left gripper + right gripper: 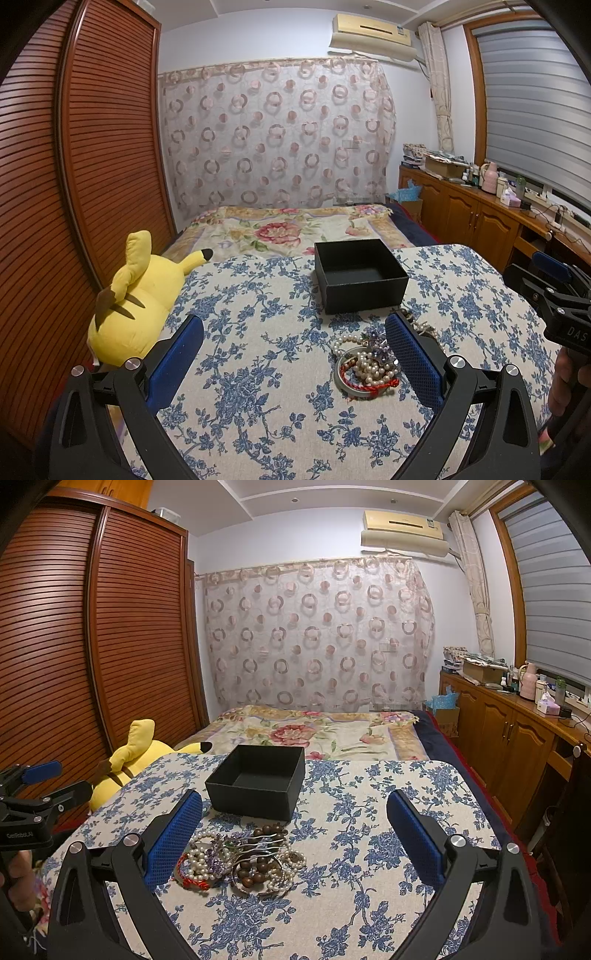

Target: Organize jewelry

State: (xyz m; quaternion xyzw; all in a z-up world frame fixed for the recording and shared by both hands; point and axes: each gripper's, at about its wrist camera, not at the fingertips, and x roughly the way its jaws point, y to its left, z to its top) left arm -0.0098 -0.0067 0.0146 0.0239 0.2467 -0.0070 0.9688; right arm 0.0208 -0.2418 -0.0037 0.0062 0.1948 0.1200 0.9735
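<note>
Currently, near to far:

Left tool: released, fingers spread wide, grasping nothing; hovers over the near part of the surface.

Right tool: released likewise, fingers wide apart and empty; hovers over the same near edge.

Surface: covered in a cream cloth with blue flower print; carries the jewelry and the box.

Jewelry pile: one tangled heap lying on the cloth, just on the near side of the box. Contents as far as can be told: white pearl strands, a red cord bracelet, dark wooden beads, a silver bangle, a purple crystal piece. How many separate pieces there are cannot be told.

Pile relative to tools: in the left view it lies against the inner face of that tool's right finger; in the right view it lies just inside that tool's left finger. So it sits between the two tools, off centre for both. Neither looks clearly nearer.

Long axis: the heap runs roughly side to side across the surface, with no clear pointing end; individual loops lie flat.

Black box: open-topped, looks empty, stands beyond the pile, close to it but not clearly touching.

Yellow plush toy: off the surface's left side.

Bed: beyond the surface, floral cover.

Judgement: nothing is yet boxed; either tool would have to shift sideways to centre on a piece.
</note>
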